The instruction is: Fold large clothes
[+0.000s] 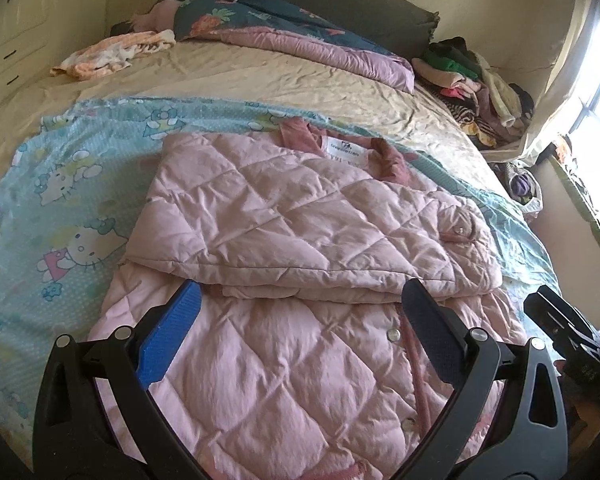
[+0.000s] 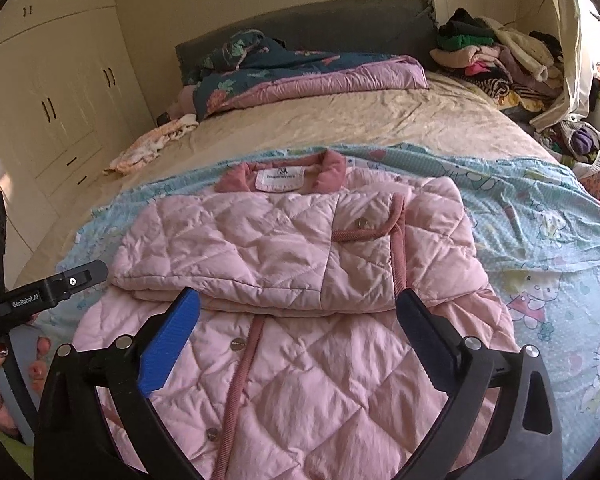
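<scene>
At lower frame, both views: left gripper (image 1: 300, 320) and right gripper (image 2: 298, 320), black frames, ribbed blue pads, jaws spread wide, nothing between them, hovering above the jacket (image 2: 292, 264). Jacket: pink, quilted in diamonds, puffy, corded rose trim, metal snaps, white neck label; centre of frame, sleeves folded across the chest, hem nearest. Risk, as judged: springy padding may let the folded sleeves slide open when the hem is lifted over; slick fabric may slip from a shallow pinch. Beneath: thin cartoon sheet (image 2: 540, 248), aqua, wrinkled. Beyond: beige bed (image 2: 340, 120). Upper frame: floral quilt (image 2: 300, 76); upper right, heaped clothes (image 2: 496, 60).
</scene>
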### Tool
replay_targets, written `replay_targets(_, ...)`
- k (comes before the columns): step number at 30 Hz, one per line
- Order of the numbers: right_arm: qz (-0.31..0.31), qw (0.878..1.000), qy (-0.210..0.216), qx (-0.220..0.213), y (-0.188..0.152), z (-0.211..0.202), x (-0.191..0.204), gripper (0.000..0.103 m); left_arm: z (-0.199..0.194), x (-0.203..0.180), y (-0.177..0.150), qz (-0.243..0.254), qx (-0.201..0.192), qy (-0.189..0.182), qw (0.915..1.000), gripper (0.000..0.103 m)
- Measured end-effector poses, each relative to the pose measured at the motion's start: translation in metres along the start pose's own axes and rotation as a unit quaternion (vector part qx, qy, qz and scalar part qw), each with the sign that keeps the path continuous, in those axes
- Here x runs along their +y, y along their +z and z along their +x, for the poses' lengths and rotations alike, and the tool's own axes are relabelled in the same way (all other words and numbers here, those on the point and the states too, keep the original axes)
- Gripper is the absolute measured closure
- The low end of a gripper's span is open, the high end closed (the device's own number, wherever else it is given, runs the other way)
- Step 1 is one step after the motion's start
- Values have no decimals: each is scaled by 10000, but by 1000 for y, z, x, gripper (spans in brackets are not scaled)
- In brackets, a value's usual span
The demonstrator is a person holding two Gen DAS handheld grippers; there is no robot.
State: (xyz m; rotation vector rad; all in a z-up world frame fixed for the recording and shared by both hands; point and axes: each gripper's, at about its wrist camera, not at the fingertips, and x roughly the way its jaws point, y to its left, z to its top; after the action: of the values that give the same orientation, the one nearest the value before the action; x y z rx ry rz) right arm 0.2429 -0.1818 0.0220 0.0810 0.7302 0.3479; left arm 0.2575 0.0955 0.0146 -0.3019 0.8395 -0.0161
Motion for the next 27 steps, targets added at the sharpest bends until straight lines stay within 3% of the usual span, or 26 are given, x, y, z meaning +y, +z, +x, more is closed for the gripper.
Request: replay_targets(27,-97,9984,31,-563,-3,-75,17,4,-73,-11,-10,105,-547,-211,9982,9)
